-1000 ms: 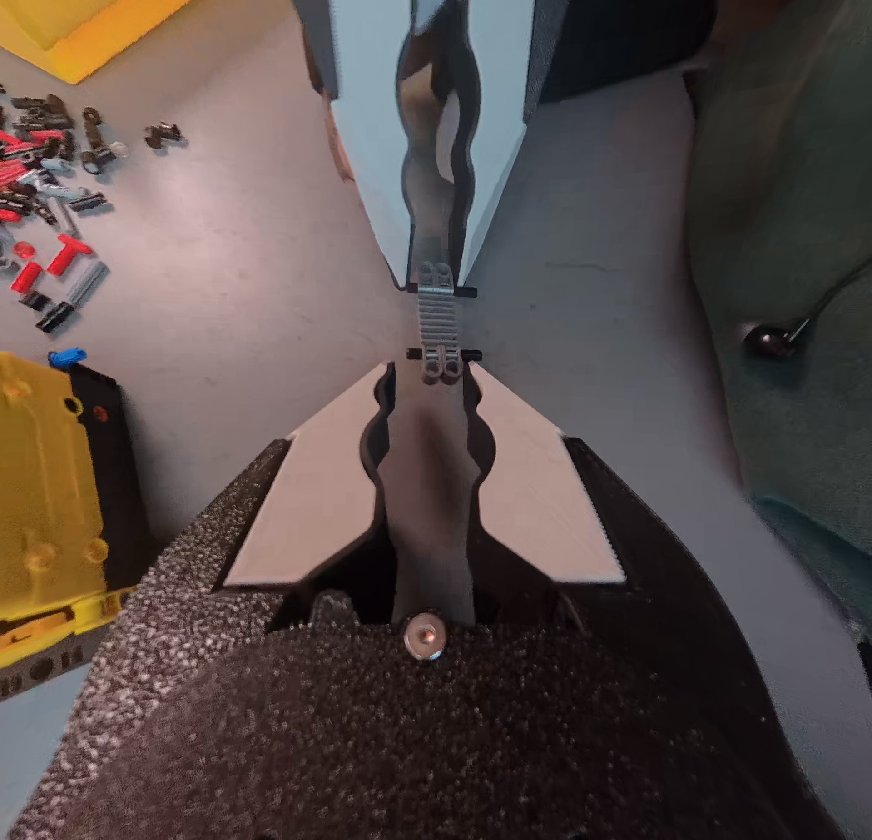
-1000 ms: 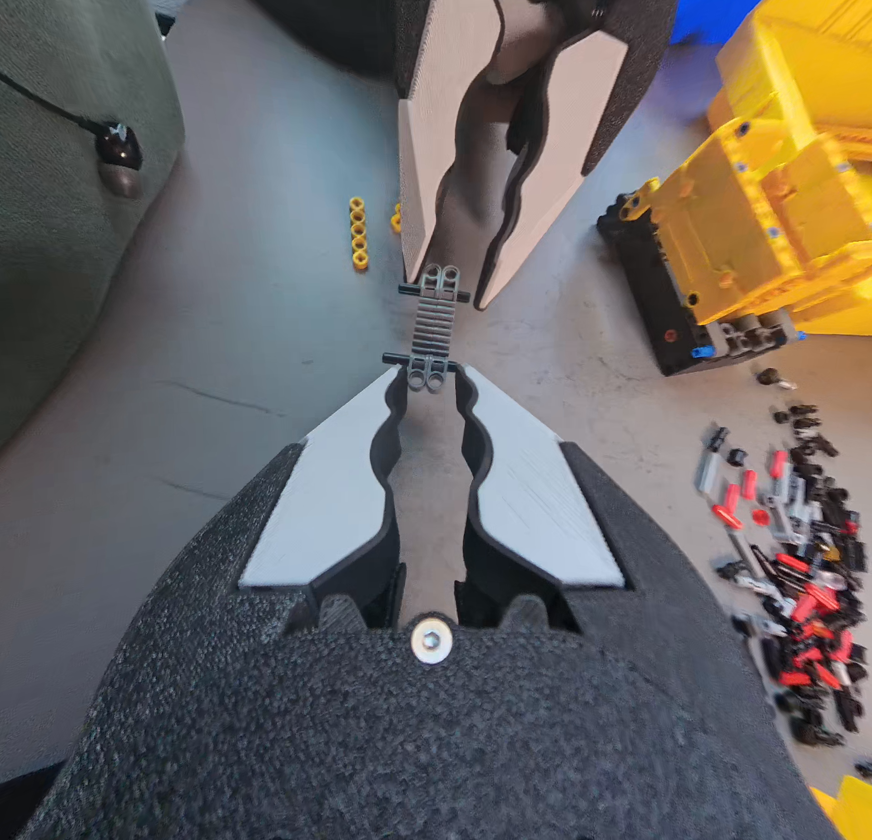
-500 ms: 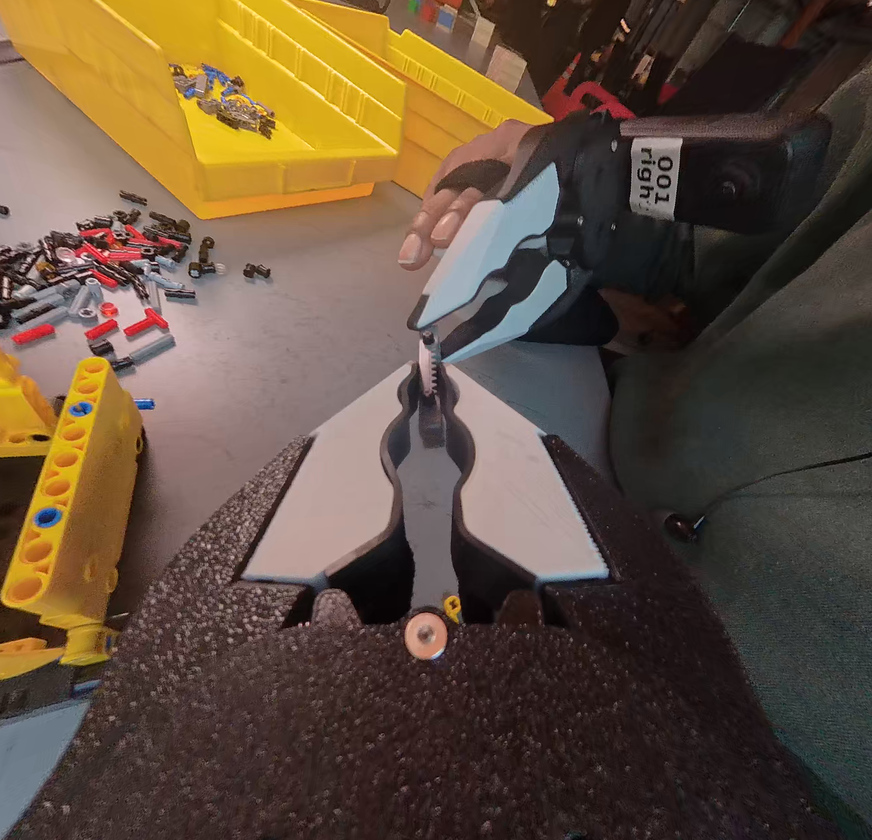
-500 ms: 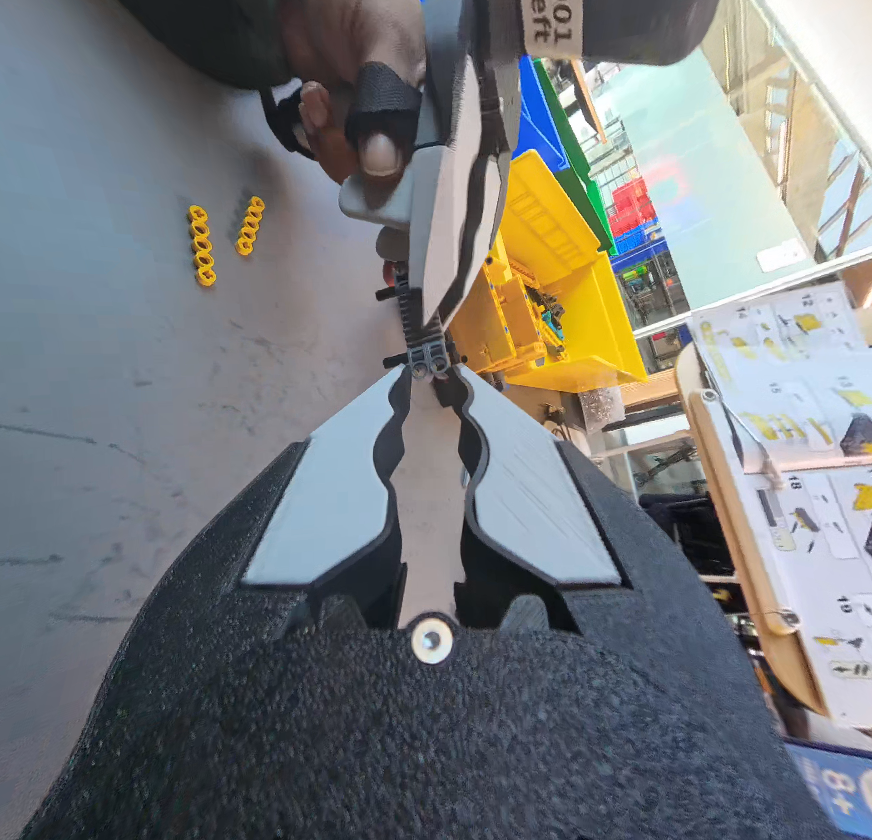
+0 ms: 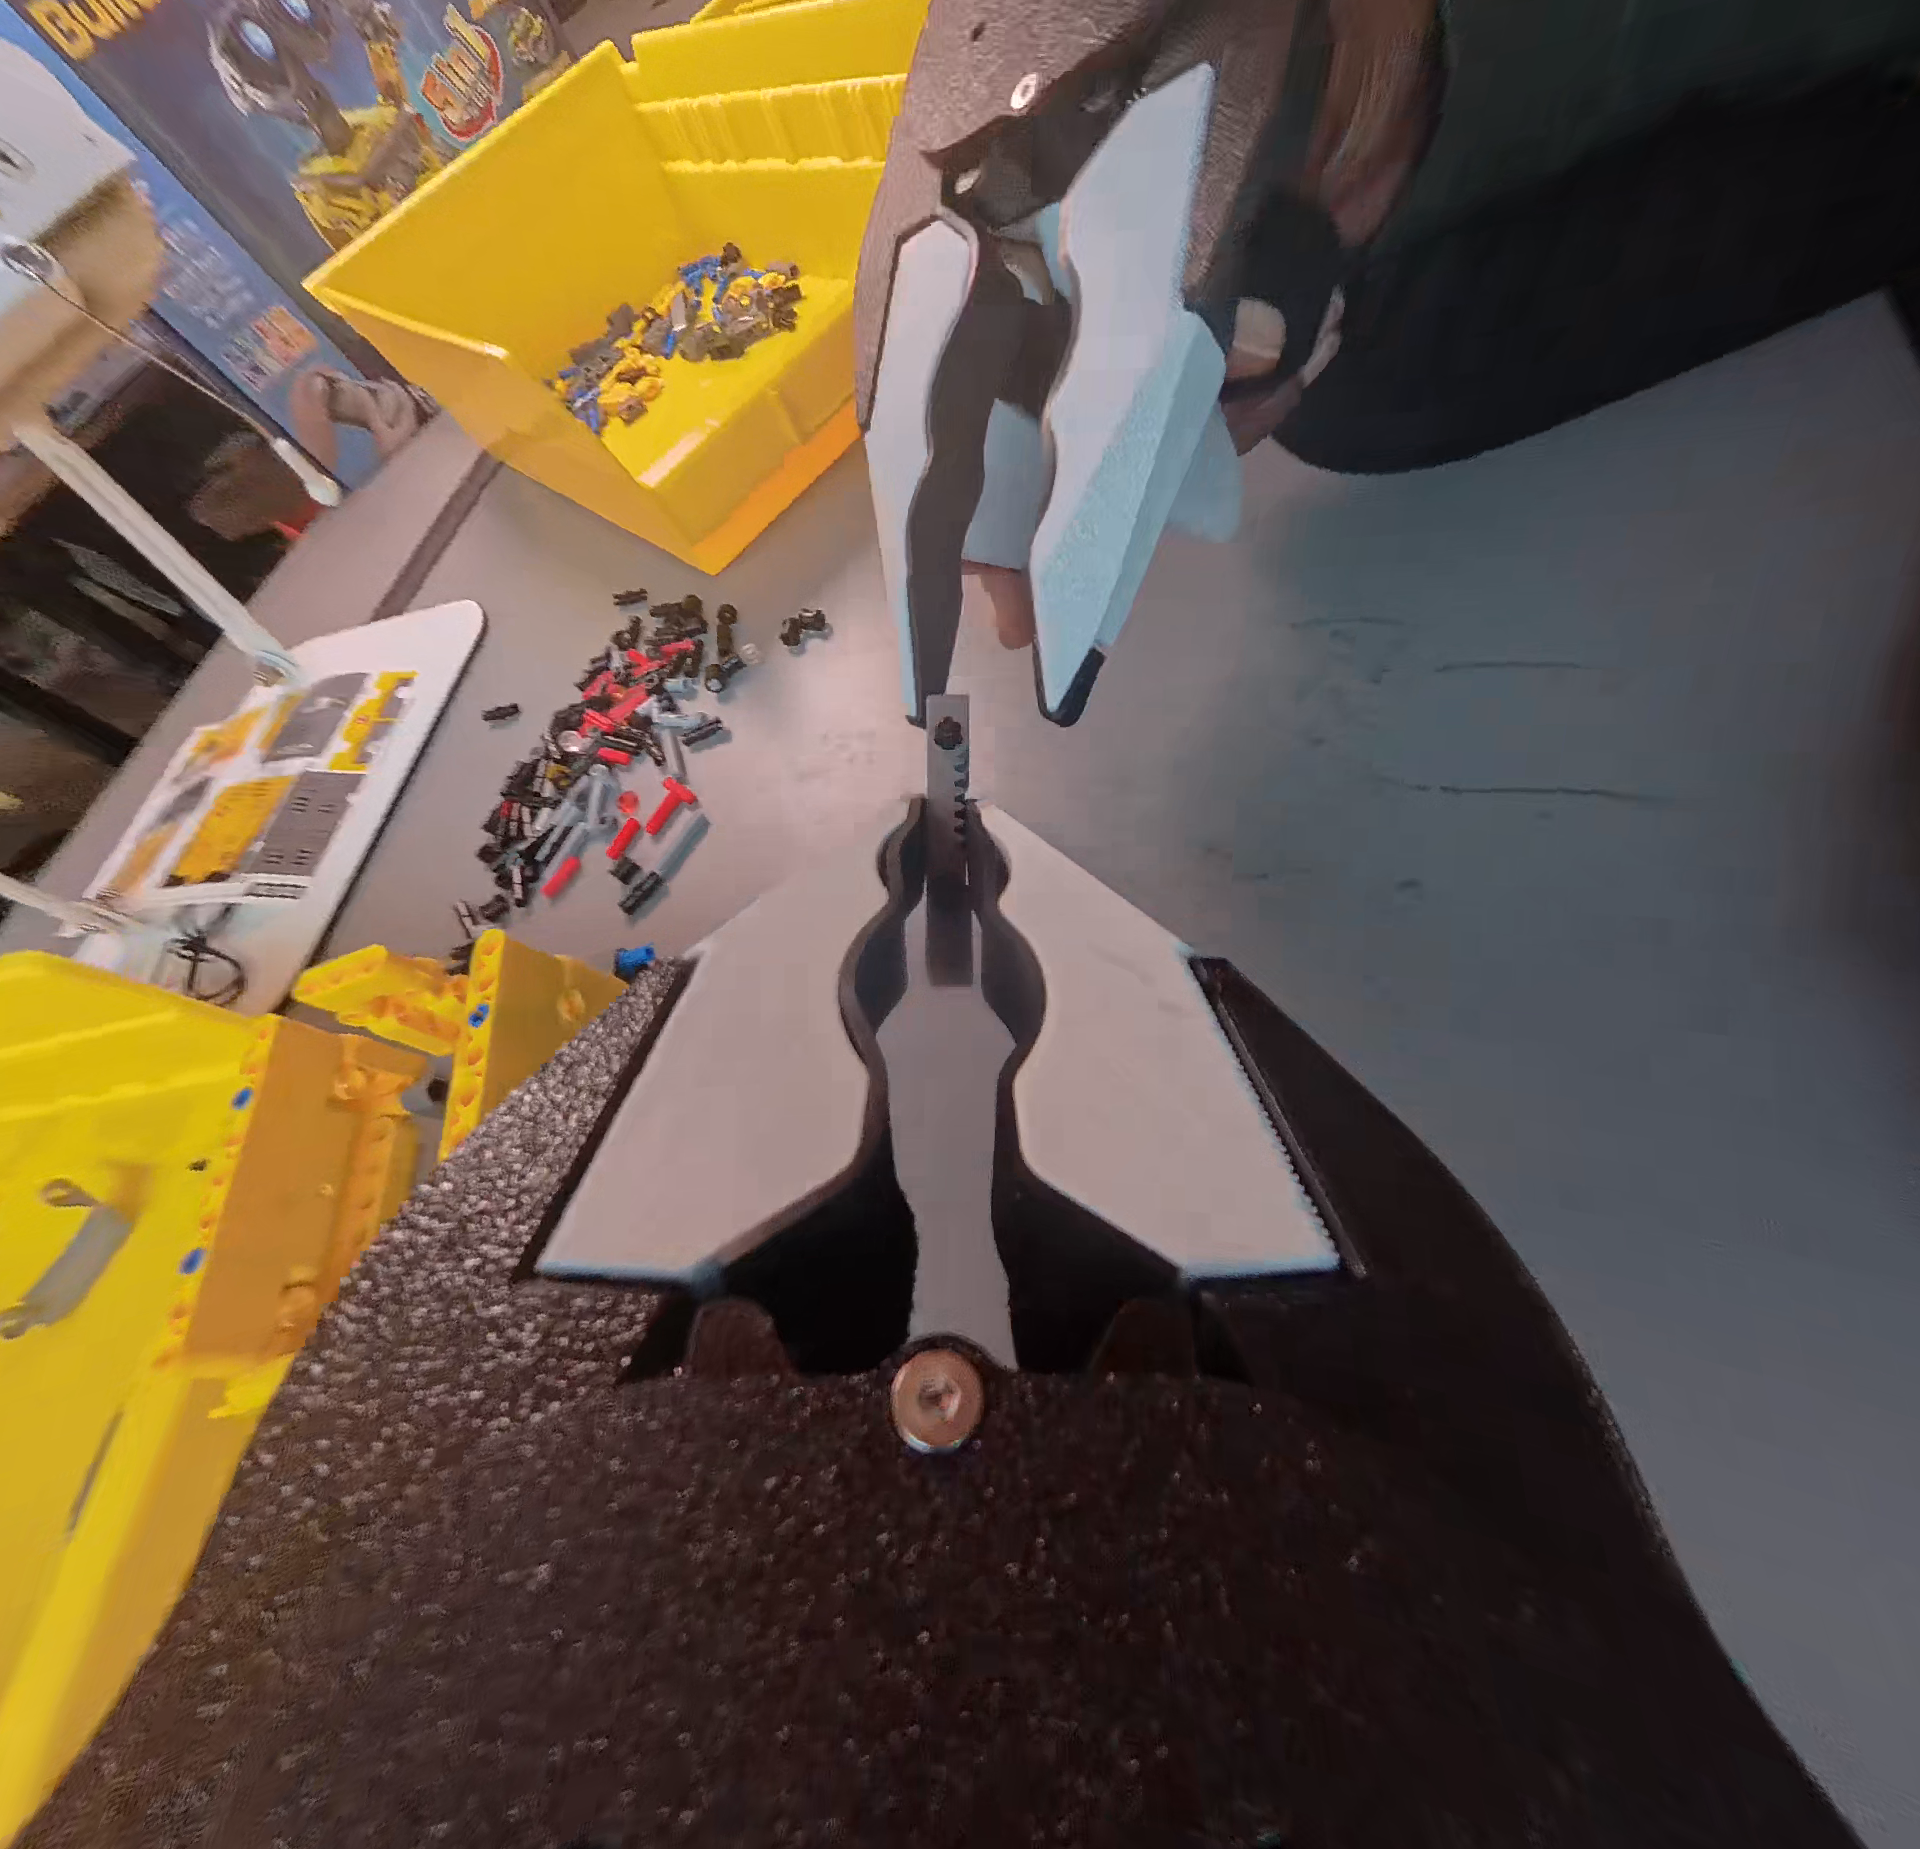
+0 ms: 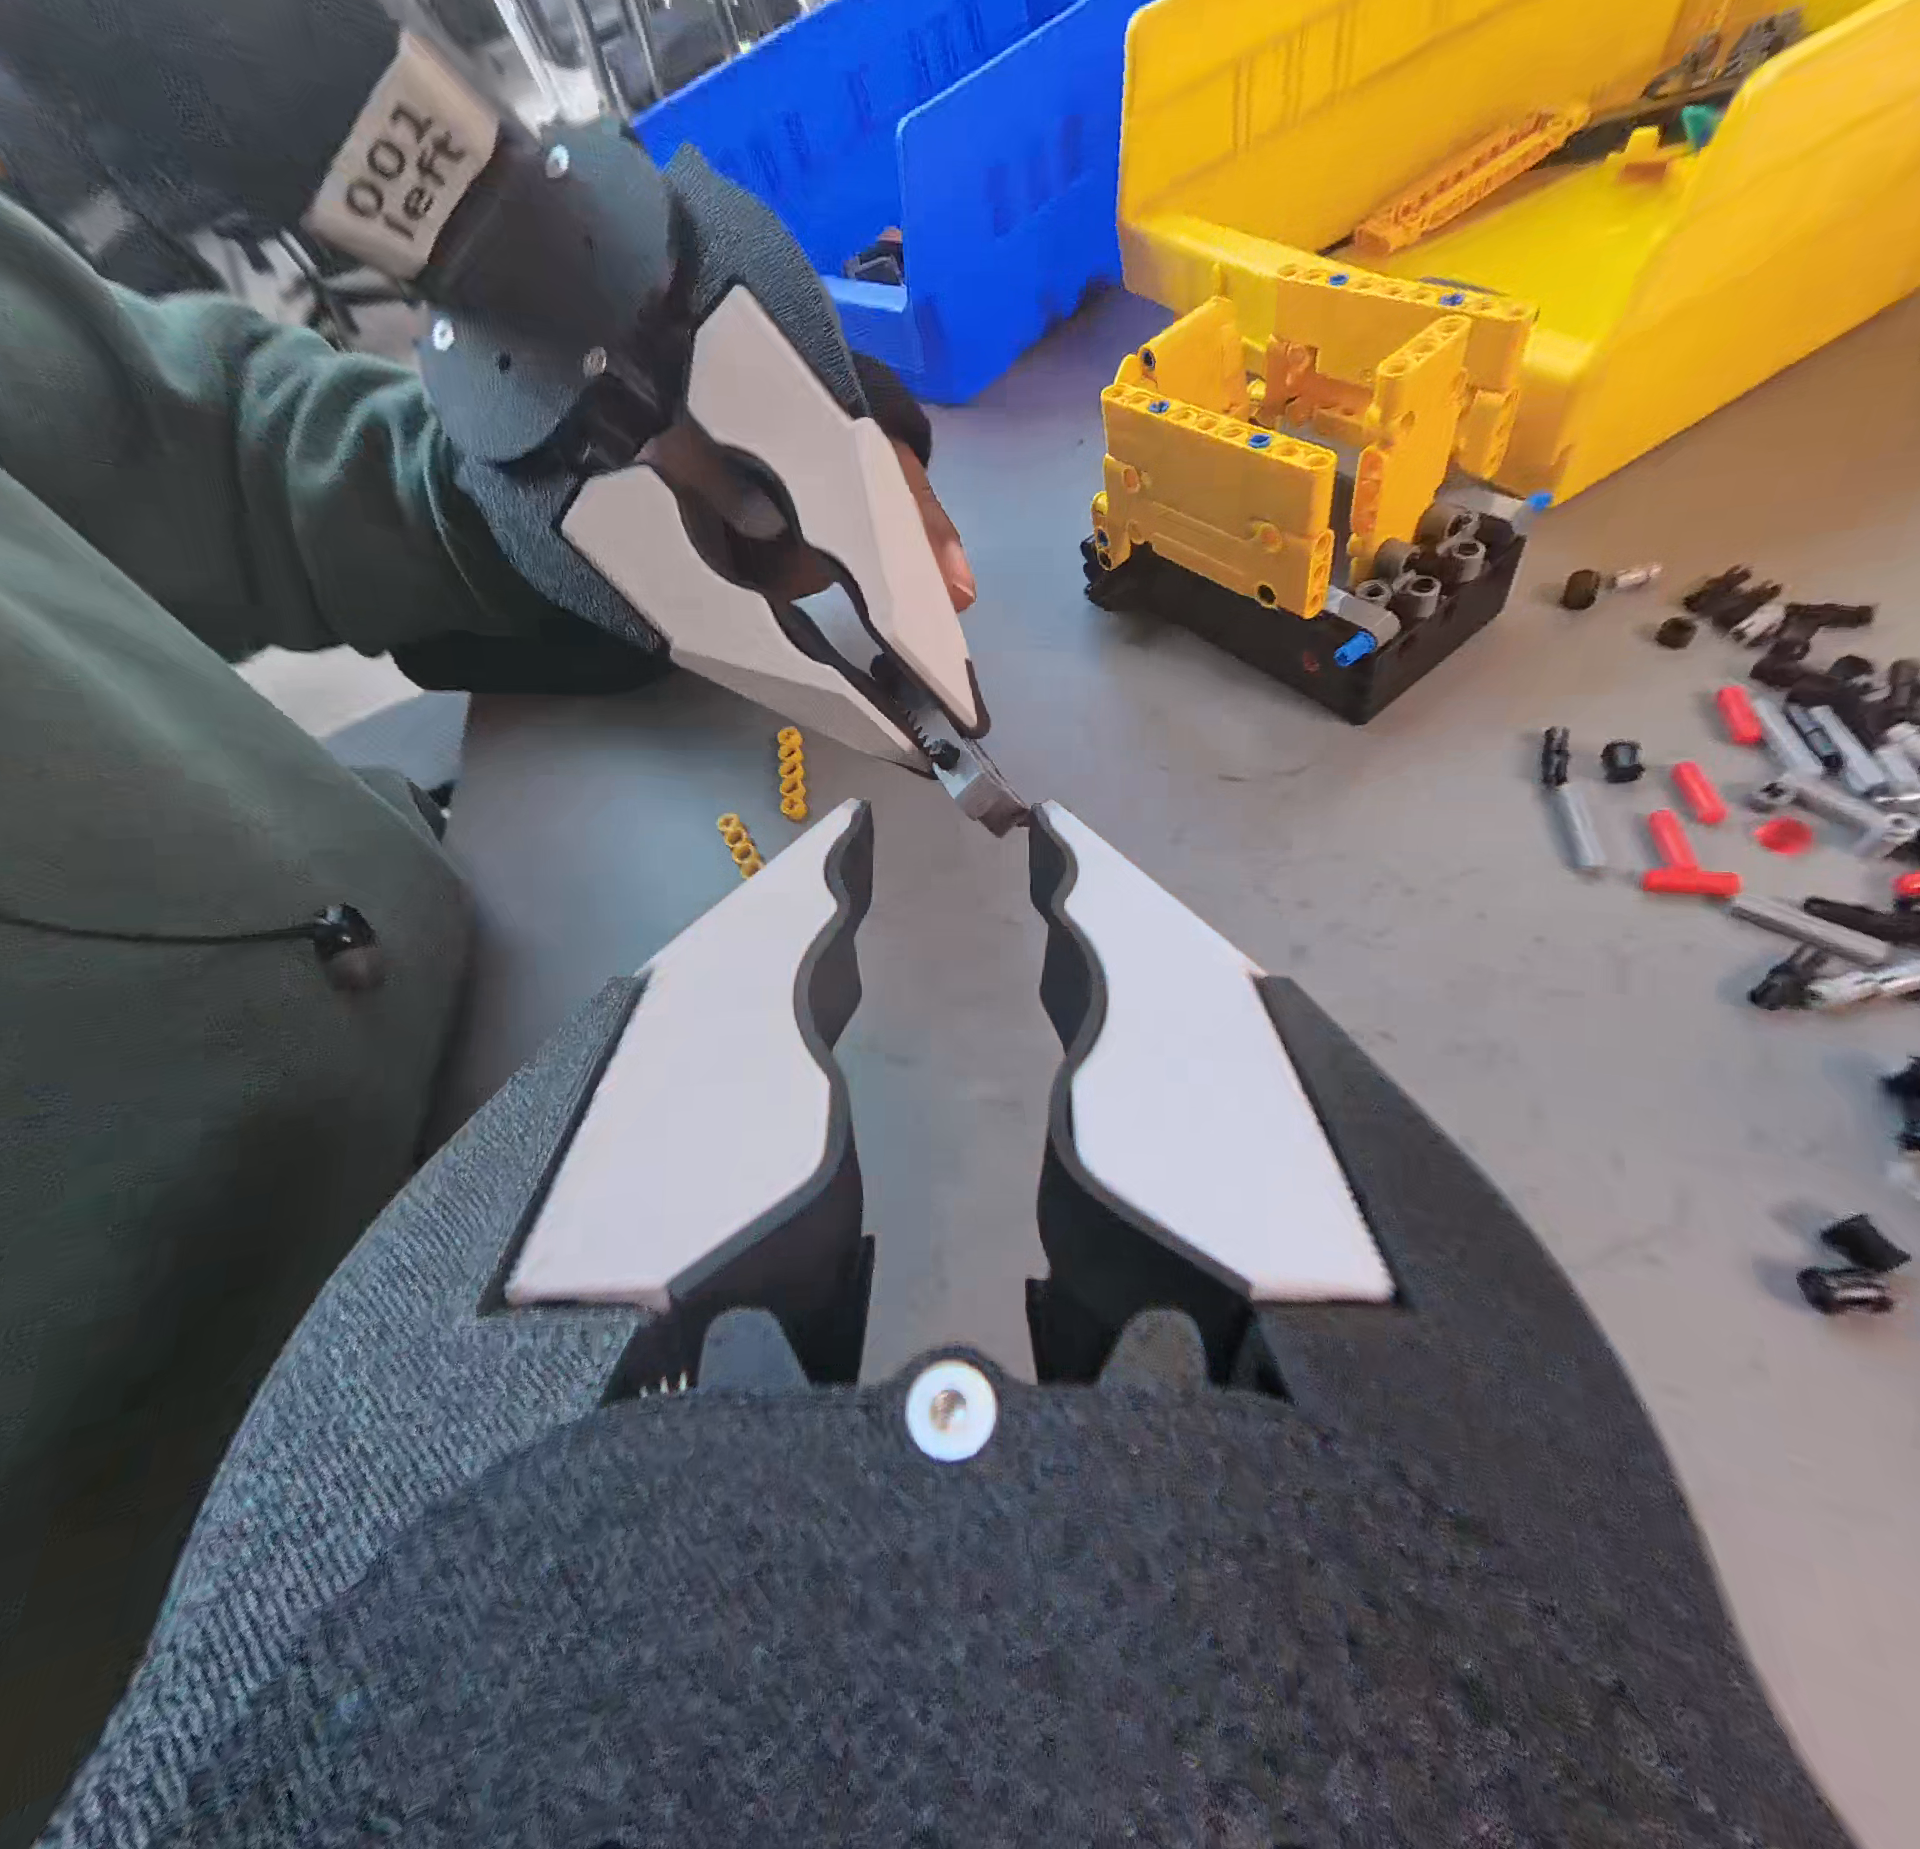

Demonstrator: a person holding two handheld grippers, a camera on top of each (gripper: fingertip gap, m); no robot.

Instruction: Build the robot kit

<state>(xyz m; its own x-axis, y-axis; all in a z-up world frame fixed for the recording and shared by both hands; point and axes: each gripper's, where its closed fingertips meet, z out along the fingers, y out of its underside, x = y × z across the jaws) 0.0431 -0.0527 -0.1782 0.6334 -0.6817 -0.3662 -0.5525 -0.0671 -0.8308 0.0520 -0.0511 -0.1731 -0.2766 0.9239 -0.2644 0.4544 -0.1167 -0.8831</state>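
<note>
Yellow bin [image 5: 582, 241]: mixed small parts, beyond jaws | grey toothed rack [image 5: 951, 812]: clamped by left gripper [image 5: 951, 823] | right gripper [image 6: 948, 823]: released, rack at tip.

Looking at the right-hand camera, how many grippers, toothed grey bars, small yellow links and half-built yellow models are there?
left gripper, right gripper: 2
toothed grey bar: 1
small yellow links: 2
yellow model: 1
Total: 6

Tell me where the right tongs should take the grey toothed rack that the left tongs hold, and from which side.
Probably the free end of the grey toothed rack, the short stub past the left tongs. Bring the open right tongs in head-on, opposite the left pair: the rest of the rack is buried between their fingers.
</note>
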